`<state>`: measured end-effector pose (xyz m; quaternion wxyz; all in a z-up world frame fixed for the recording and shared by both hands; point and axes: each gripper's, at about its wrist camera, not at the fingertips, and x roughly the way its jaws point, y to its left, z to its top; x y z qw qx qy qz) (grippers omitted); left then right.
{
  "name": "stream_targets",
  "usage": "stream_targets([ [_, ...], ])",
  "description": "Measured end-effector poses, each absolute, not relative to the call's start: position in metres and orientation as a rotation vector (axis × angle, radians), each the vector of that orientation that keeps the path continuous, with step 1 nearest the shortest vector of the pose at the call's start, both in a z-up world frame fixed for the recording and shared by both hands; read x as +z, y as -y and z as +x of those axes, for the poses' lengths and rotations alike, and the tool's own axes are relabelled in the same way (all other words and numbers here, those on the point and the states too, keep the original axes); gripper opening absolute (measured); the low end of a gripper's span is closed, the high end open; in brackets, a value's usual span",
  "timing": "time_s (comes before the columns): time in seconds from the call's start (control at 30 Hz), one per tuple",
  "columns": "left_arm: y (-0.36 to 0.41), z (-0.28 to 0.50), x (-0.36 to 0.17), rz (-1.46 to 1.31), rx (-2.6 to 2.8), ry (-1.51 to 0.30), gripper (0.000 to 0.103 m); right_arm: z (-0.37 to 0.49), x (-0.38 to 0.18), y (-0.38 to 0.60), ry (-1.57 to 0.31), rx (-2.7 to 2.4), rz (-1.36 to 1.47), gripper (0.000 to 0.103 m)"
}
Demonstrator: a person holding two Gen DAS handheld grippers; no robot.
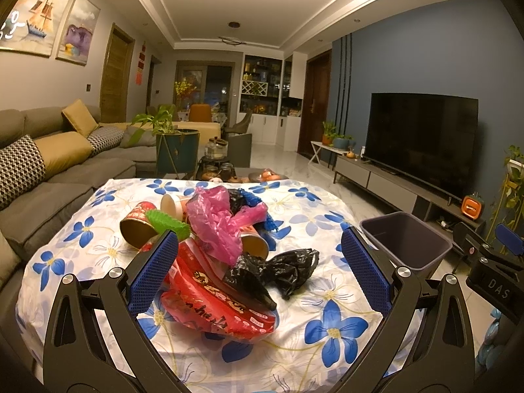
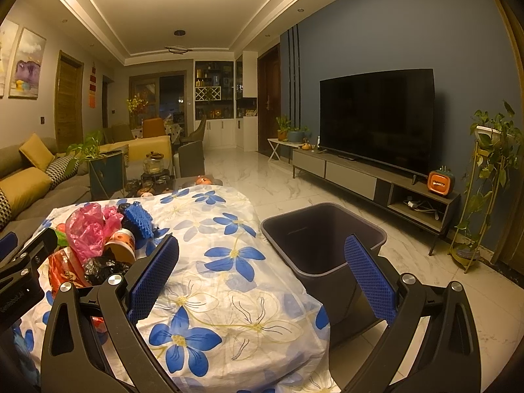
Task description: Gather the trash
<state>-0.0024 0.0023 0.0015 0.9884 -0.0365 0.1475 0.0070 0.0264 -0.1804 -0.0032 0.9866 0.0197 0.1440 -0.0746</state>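
Free: bare floral cloth [image 2: 229, 294] beside bin [image 2: 322, 245] | Blocked: trash pile [image 1: 216, 242] crowds table's middle | bin mouth unobstructed

A pink bag [image 1: 219, 219] and a black bag [image 1: 275, 271] cover much of the red wrapper [image 1: 213, 298] and the cups [image 1: 137, 226] on the table [image 1: 327, 203]. In the right wrist view a hand-held gripper [image 2: 23, 262] screens the pile's near side; the bin's [image 2: 327, 229] base sits behind blue pads [image 2: 370, 278], and the wrapper's print is probably too blurred to read.
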Motion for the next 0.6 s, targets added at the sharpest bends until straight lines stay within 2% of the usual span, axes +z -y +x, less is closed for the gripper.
stream_targets([
  [0.6, -0.013, 0.007, -0.012, -0.09, 0.04, -0.33, 0.098, 0.045, -0.027, 0.177, -0.328, -0.085, 0.074, 0.098],
])
